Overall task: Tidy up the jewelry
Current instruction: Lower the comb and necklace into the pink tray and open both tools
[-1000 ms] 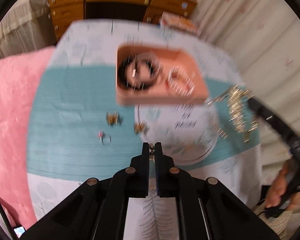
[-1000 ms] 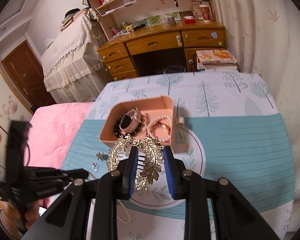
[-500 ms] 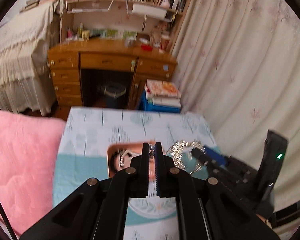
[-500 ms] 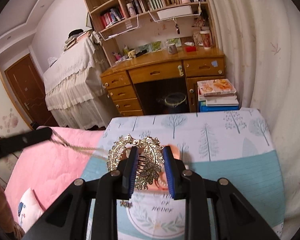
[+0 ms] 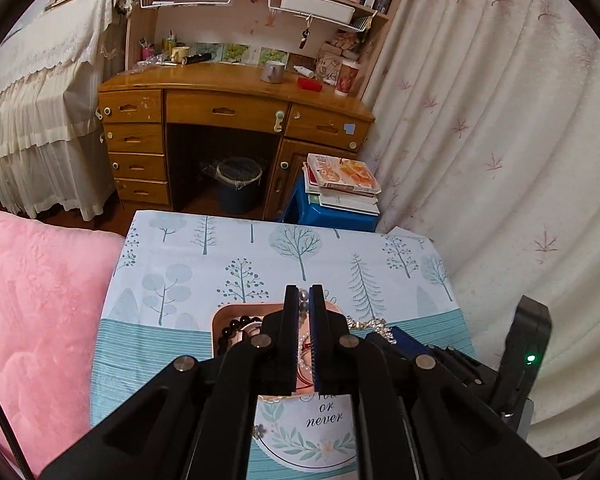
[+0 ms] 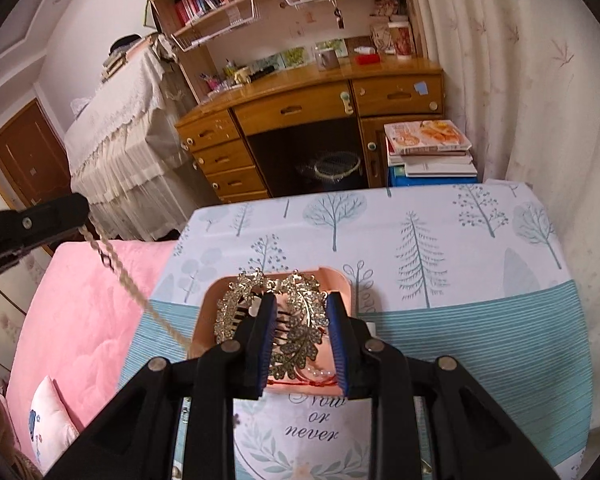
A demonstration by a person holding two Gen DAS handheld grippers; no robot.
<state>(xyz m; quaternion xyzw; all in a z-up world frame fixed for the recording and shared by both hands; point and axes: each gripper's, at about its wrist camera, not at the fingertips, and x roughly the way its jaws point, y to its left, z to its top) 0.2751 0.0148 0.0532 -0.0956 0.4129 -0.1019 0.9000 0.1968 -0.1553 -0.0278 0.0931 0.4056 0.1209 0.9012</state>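
The table [image 6: 480,320] is covered by a cloth printed with pale trees and a teal striped band, and on it the pink tray [image 6: 336,276] is set, just behind a round motif on which the words "Now or never" [image 6: 312,420] can be read; in the left wrist view only "or never" is seen below the arms of the gripper. No brand or other legible label is made out; the book spines on the shelf are too small to be read.

Over the tray the gold leaf hair comb [image 6: 300,320] is held by the right gripper [image 6: 302,320], whose jaws are clamped on it across the leaves, with the dark teeth seen at the left pad. The comb is judged stiff and light, its stone-set leaves rough enough to be held securely but easily bent or shed of stones, so the solid spine near the teeth is judged the best place for a hold. From it a gold chain [image 6: 116,268] is stretched up to the left gripper [image 6: 82,210], whose jaws are closed together on the chain's end. The chain is judged limp, thin and prone to snagging, and is best taken at an end.

In the tray a black bead bracelet [image 5: 230,330], a strand of pearls [image 5: 303,356] and a red cord [image 6: 300,381] are seen, all judged soft and light
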